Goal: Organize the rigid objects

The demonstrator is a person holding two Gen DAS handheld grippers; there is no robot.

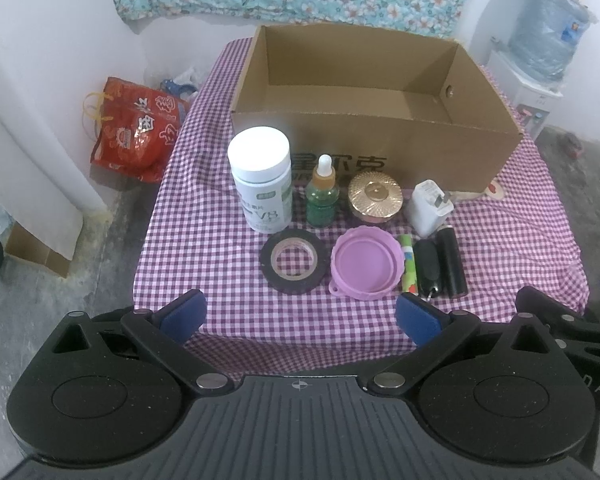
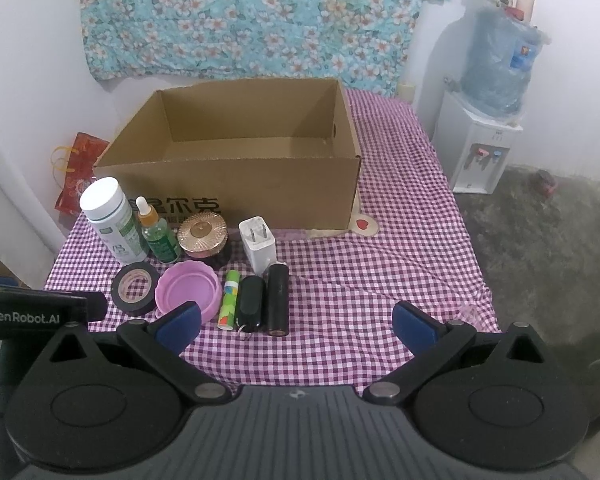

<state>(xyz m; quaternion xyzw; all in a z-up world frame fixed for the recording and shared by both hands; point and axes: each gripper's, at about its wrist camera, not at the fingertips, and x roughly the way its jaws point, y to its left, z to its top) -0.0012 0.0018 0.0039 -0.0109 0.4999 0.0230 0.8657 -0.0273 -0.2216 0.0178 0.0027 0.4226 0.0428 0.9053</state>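
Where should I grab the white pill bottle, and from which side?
Grip the white pill bottle across its straight round body just under the cap, coming from the near left. It stands upright at the row's left end; the dropper bottle crowds its right, and the tape roll lies in front.

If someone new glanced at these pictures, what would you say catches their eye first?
Probably the big open cardboard box at the back of the purple checked table, with nothing visible inside. Next, the small items lined up before it, led by the tall white bottle at the left and the pink lid nearer the camera.
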